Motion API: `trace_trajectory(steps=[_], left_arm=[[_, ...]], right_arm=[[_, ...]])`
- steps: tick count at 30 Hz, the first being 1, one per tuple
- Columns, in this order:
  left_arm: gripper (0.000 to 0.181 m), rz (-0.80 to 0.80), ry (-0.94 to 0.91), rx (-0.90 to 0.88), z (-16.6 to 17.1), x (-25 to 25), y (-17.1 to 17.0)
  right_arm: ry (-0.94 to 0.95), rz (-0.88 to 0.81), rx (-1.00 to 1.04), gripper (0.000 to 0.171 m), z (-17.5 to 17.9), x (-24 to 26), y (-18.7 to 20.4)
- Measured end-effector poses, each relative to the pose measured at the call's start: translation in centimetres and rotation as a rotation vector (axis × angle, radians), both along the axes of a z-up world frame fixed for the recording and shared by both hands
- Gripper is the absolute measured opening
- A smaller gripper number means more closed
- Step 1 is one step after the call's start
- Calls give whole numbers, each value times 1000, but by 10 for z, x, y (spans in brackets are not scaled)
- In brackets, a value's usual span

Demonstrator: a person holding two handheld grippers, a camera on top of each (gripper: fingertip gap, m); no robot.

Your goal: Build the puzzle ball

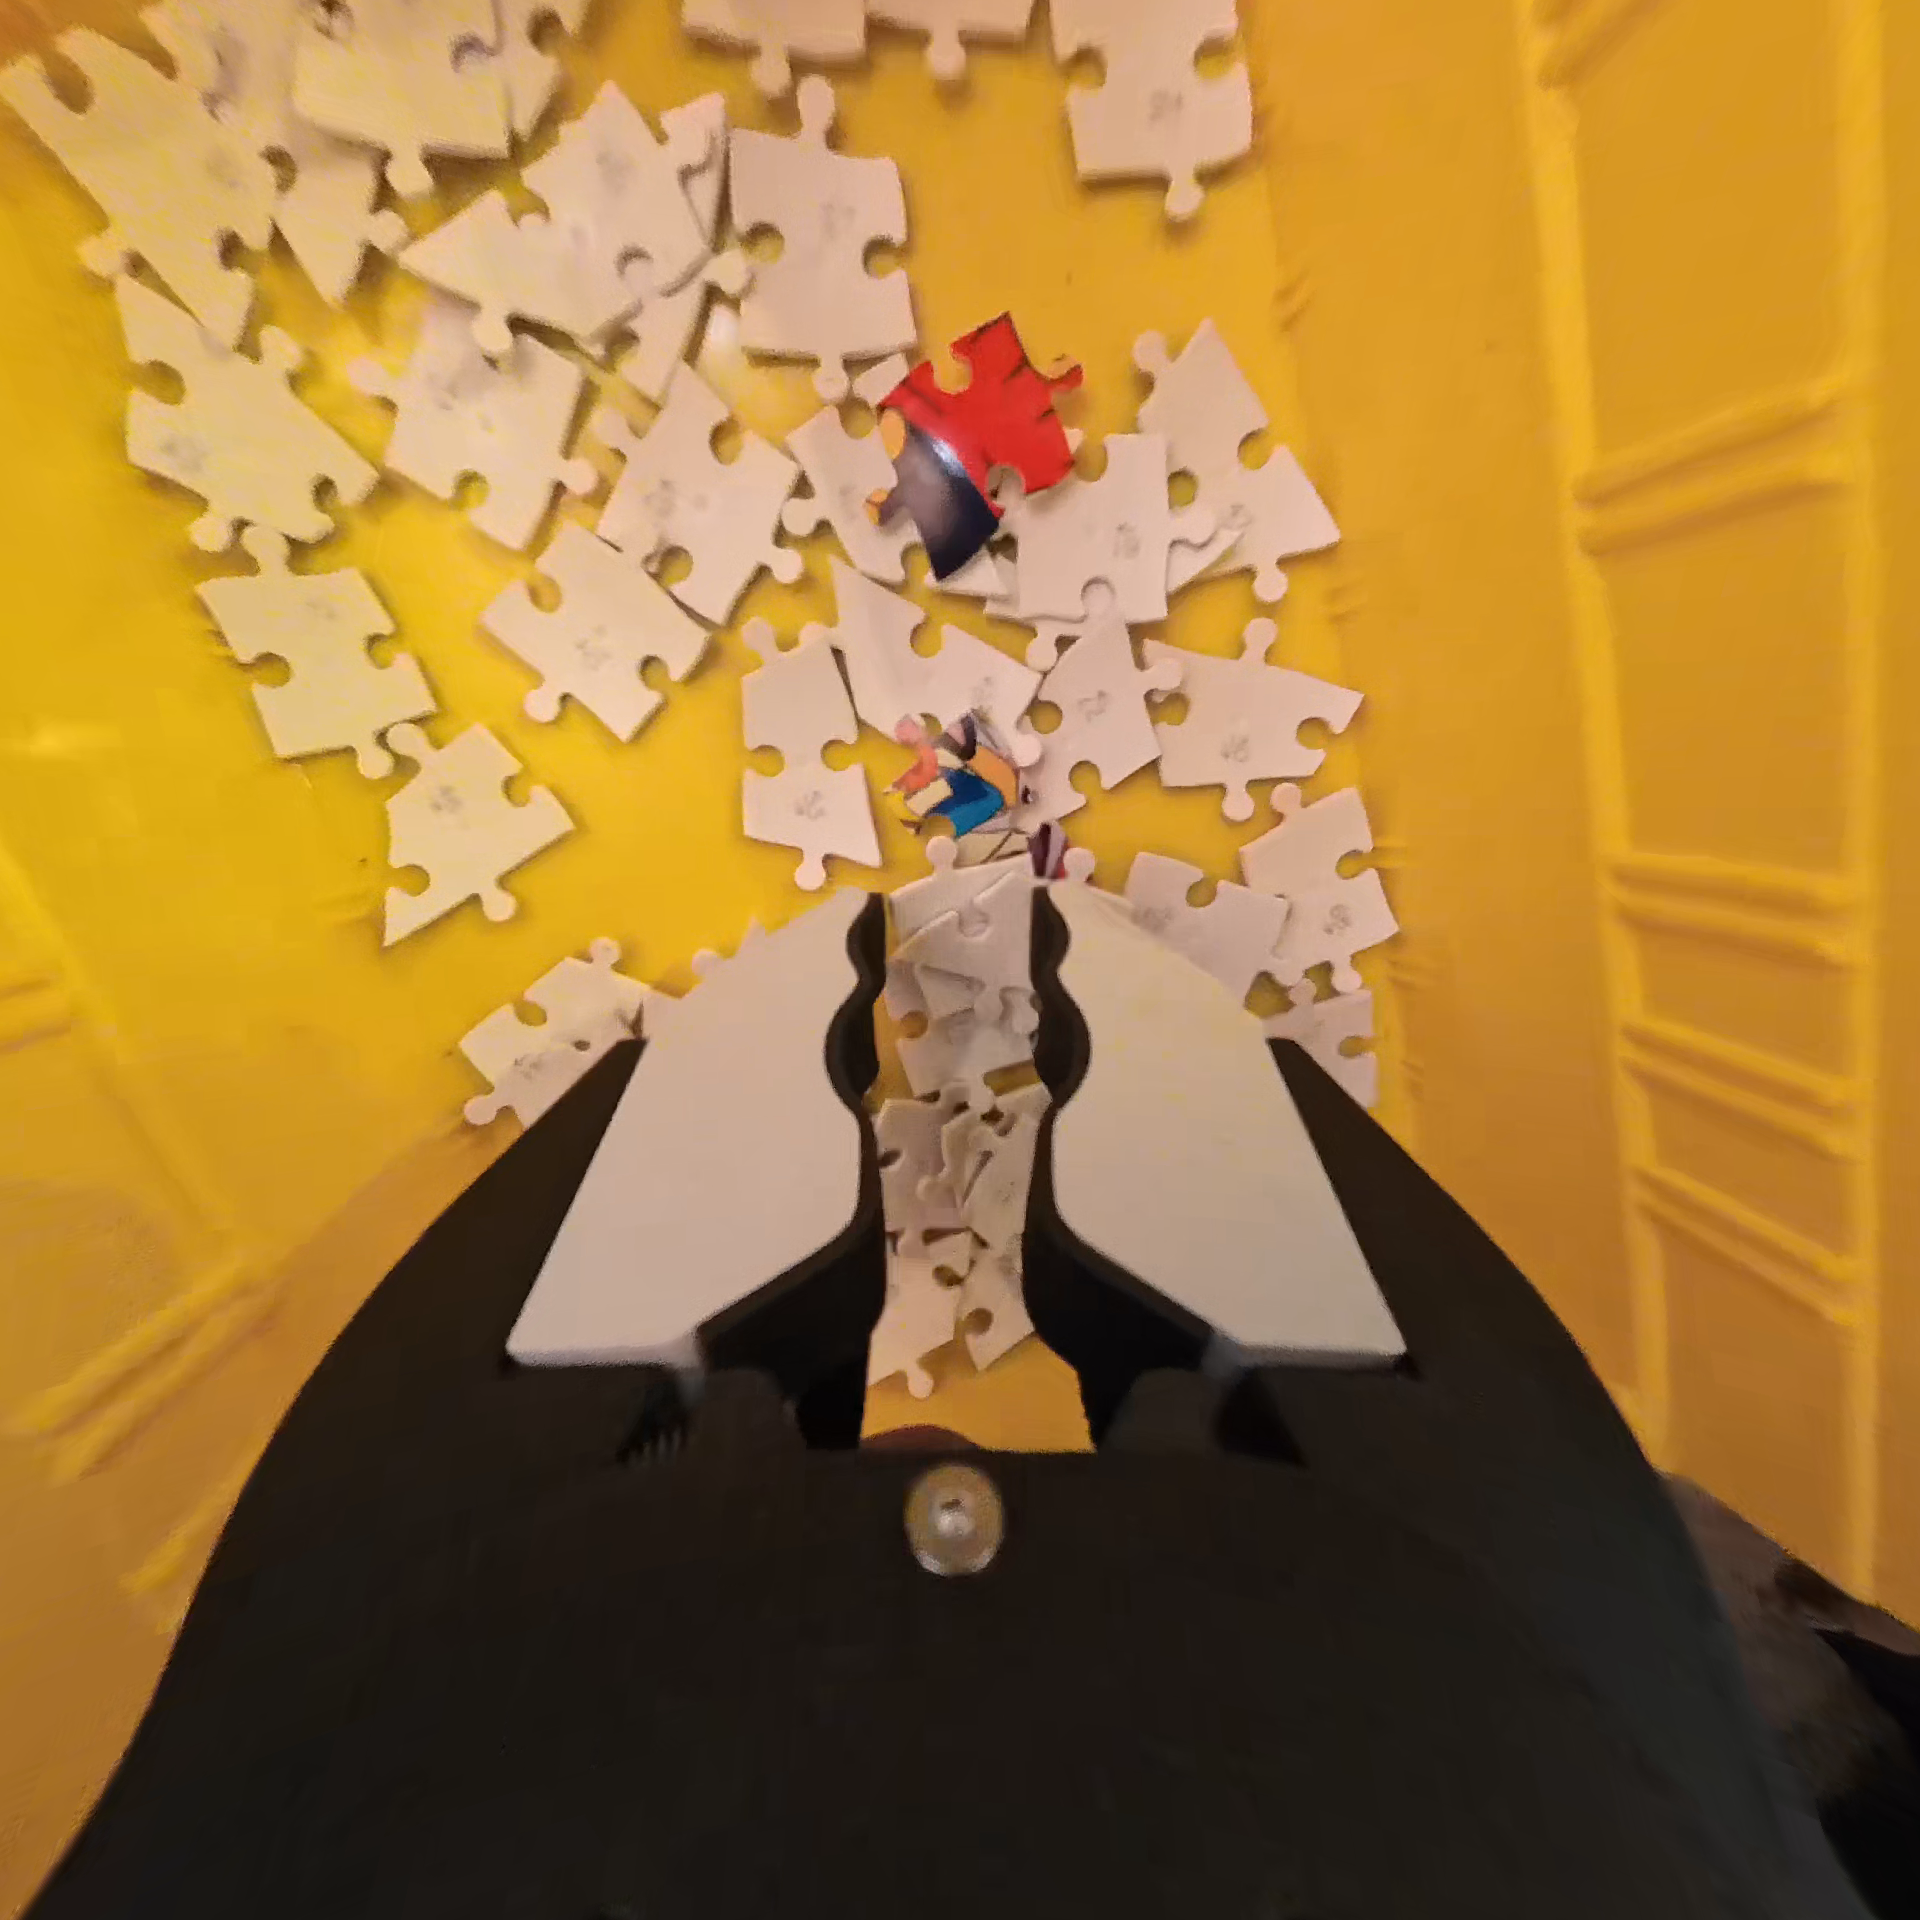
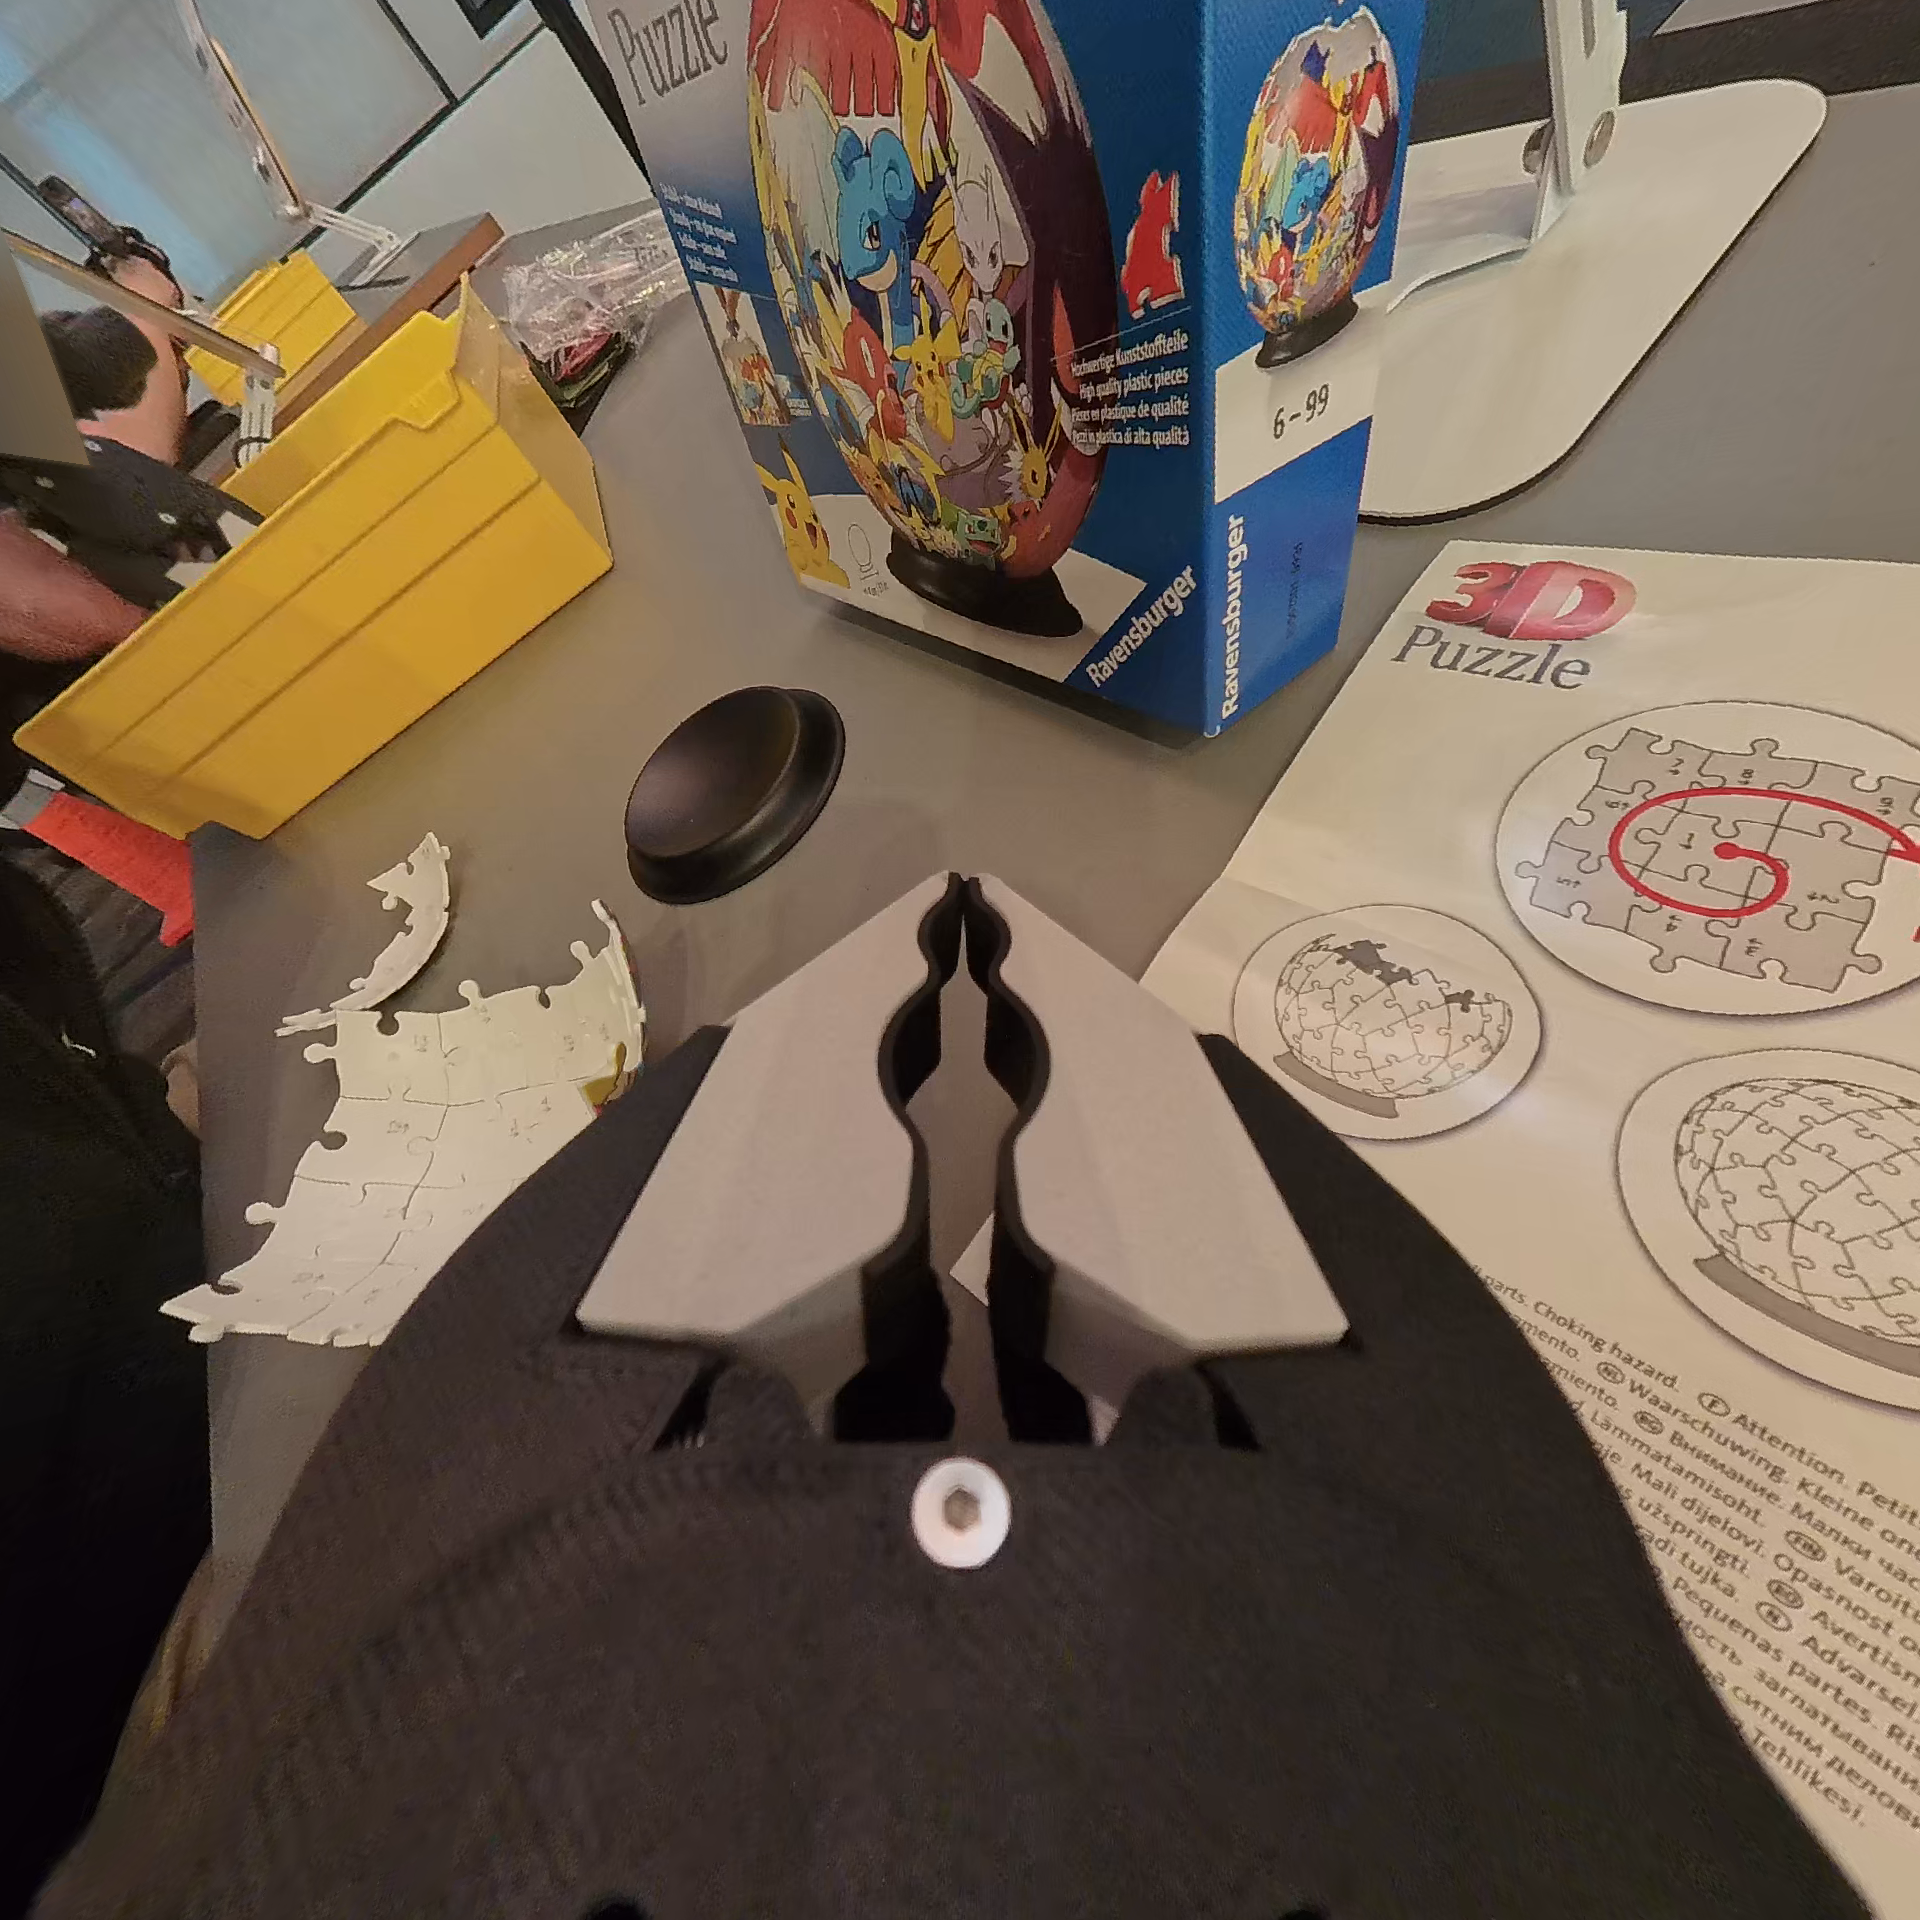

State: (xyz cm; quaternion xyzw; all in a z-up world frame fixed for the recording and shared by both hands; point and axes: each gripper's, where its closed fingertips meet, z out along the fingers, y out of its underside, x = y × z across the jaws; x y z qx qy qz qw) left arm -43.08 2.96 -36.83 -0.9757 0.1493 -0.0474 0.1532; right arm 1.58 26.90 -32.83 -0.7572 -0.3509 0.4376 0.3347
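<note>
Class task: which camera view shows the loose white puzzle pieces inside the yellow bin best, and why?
The left wrist view: it looks straight into the yellow plastic bin, where the loose white plastic puzzle pieces lie scattered, mostly blank side up. The right wrist view shows the yellow bin only from outside, its contents hidden.

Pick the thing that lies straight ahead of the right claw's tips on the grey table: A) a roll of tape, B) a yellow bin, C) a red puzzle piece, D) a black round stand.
D: the black round stand sits on the grey table just beyond the right claw, whose tips are closed.
</note>
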Motion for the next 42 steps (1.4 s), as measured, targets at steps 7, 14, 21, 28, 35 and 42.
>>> trace_trajectory(steps=[7,14,21,28,35,42], left_arm=[[22,63,30,-123,-4,-21,-29],[24,29,6,11,11,0,3],[28,23,65,-40,-10,13,11],[27,59,-17,12,-4,12,8],[26,161,-313,302,41,9,20],[26,45,-1010,793,155,35,10]], right_arm=[[-1,1,-3,0,0,0,0],[-2,2,-1,0,0,0,0],[3,1,0,0,0,0,0],[9,4,-1,0,1,0,0],[9,4,-2,0,1,0,-1],[7,4,-3,0,1,0,0]])
